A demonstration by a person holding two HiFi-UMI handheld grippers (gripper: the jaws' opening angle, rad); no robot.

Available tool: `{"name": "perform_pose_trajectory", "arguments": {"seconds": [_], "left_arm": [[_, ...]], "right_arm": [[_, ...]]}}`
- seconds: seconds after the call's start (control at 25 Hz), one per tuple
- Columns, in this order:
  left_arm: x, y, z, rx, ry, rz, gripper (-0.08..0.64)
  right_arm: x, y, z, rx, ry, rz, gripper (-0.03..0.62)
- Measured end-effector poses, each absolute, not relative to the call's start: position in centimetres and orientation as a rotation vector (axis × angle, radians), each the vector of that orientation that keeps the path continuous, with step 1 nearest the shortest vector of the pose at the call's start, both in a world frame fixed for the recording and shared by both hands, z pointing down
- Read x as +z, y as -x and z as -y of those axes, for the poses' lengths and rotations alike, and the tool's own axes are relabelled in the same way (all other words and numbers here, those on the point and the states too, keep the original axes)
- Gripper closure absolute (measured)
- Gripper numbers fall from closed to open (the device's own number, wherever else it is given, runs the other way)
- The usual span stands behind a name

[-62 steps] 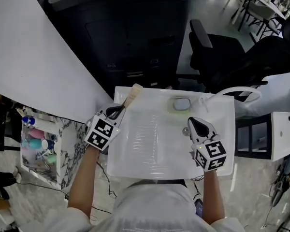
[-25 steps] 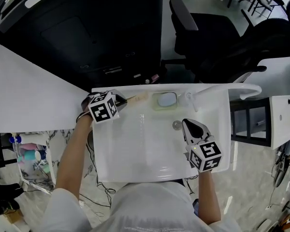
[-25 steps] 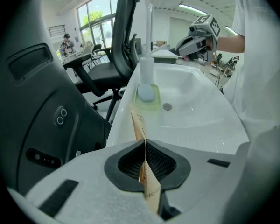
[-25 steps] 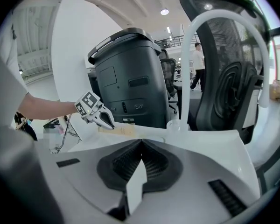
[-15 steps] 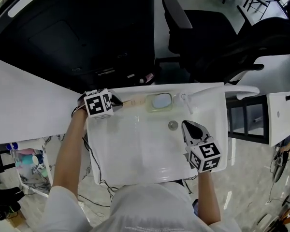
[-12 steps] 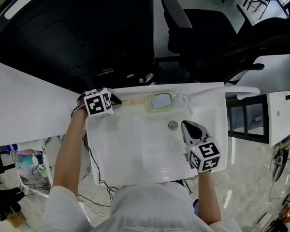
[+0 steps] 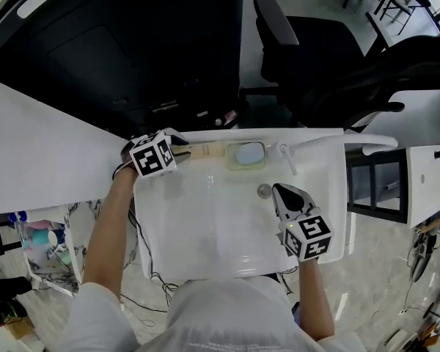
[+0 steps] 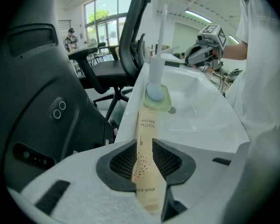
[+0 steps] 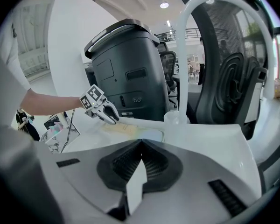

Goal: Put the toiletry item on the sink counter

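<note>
Left hand-held gripper [image 8: 147,169] is clamping the near end of a slim tan cardboard toothbrush box [image 8: 146,125]. Box is stretching straight ahead of it along the rim of the glossy white counter [image 7: 319,152]. Far end is sitting right at a green soap dish [image 8: 164,104] carrying a pale blue oval soap [image 8: 154,91]. Left gripper view is showing the box's print; head view is not. Right hand-held gripper [image 7: 284,195], jaws together and empty, is hovering over the basin [image 7: 213,218].

1. The head view looked steeply down over the whole sink [image 7: 205,226].
2. The left gripper view sat low and close, facing along the toothbrush box [image 8: 147,143] toward the soap dish [image 8: 156,94].
3. The right gripper view faced across the sink; all three shared that dish.
</note>
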State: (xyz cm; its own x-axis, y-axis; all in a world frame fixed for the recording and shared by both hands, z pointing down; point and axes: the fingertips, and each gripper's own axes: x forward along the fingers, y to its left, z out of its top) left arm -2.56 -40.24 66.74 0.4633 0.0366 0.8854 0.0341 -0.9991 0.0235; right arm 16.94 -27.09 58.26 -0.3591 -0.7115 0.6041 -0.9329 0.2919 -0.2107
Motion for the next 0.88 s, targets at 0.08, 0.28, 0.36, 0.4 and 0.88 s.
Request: {"name": "perform_pose_trajectory", "arguments": {"seconds": [0.08,0.28,0.36,0.4,0.88], "left_arm": [[66.2,2.8,40.2,1.599,-2.703,-0.016,0.465],[64.0,3.5,40.8,1.482,-2.767,0.300,0.462],[62.8,4.2,41.0,1.380,-2.765,0.482,0.462],[62.2,4.6,40.9,1.329,-2.755,0.559,0.462],[55.6,8.4,35.8,0.897,-2.651,0.977,0.543]], "right_arm": [[58.2,-16.7,26.9,0.754,-1.465,2.176,0.597],[57.7,-16.0,26.1,0.719,-1.438,2.183,0.597],[57.4,-15.7,25.9,0.705,-1.438,2.195,0.597],[57.1,-15.5,25.8,0.696,-1.437,2.201,0.597],[52.9,-12.4,22.8,0.534,-1.404,2.278,0.597]]}}
